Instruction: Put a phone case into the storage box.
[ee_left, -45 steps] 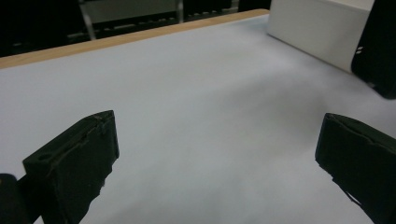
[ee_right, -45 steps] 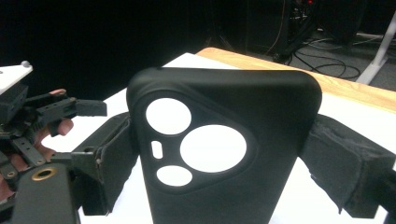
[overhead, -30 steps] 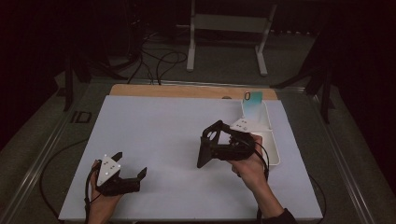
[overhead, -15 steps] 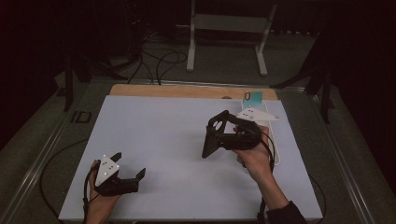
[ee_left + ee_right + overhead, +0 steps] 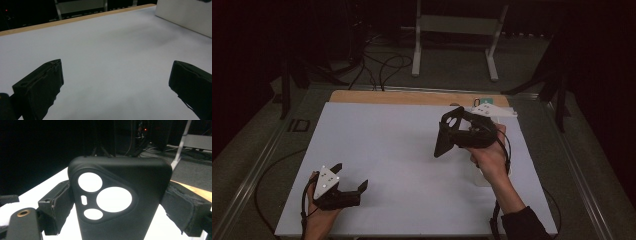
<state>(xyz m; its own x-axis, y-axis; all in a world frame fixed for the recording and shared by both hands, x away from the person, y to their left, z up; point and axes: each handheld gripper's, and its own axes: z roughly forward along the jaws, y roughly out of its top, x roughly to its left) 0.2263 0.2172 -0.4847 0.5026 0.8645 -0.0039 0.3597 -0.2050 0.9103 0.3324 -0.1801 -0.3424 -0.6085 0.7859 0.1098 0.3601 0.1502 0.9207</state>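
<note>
A black phone case [image 5: 120,220] with round camera cut-outs stands upright between the jaws of my right gripper [image 5: 120,205], which is shut on its two sides. From the high view the case [image 5: 446,137] is held above the right half of the white table sheet [image 5: 387,145], and the right gripper [image 5: 457,136] points left. My left gripper [image 5: 350,176] rests low at the front left of the sheet, open, with nothing between its jaws. In the left gripper view the left gripper [image 5: 115,85] has only bare white sheet [image 5: 107,50] ahead.
A white tray [image 5: 484,177] lies under my right hand near the sheet's right edge; its wall [image 5: 185,15] appears far right in the left gripper view. A small teal item [image 5: 477,102] sits at the back right. A wooden strip [image 5: 412,97] edges the far side.
My right gripper has carried the phone case up and farther from me, off the tray area. The left gripper has stayed where it was.
</note>
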